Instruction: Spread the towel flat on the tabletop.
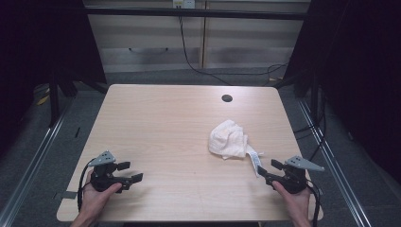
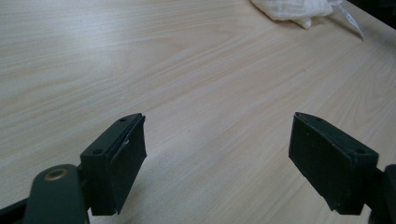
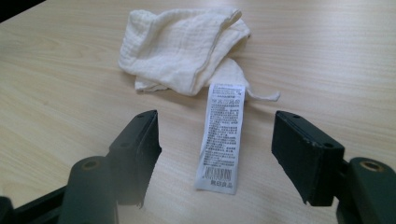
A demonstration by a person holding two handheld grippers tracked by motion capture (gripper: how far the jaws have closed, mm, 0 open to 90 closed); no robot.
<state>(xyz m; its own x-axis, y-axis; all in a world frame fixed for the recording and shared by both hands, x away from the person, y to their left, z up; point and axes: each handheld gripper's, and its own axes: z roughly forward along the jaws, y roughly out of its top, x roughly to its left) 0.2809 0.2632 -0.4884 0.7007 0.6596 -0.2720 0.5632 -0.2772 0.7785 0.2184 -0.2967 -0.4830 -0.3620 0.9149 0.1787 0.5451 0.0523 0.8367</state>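
Two hand-held tongs rest low over a pale wooden desk [image 1: 165, 123]. High view: the left tongs [image 1: 131, 172] sit at the lower left of the frame, gripped by the person's left hand [image 1: 97, 196], whose forearm enters from the bottom edge; the black jaws point toward the right of the frame and stand spread, with nothing between them. The right tongs [image 1: 267, 169] sit at the lower right, gripped by the right hand [image 1: 294, 197]; their jaws point toward the left of the frame and stand spread as well. A crumpled white cloth [image 1: 229, 139] lies right of centre on the desk, and its long white label [image 1: 254, 161] trails down to the lower right, ending just beside the right tongs. A round dark hole [image 1: 227, 98] marks the desk near its far edge.

Left gripper view: the left tongs [image 2: 217, 154] rise from the bottom of the frame, jaws wide apart over bare wood, touching nothing. The white cloth [image 2: 294, 9] lies at the upper right edge, well apart from the jaws.

Right gripper view: the right tongs [image 3: 215, 154] rise from the bottom, jaws wide apart. The label [image 3: 221, 135] lies flat on the desk in the gap between them, clear of both pads. The white cloth [image 3: 182, 46] fills the upper centre, just beyond the jaw tips.
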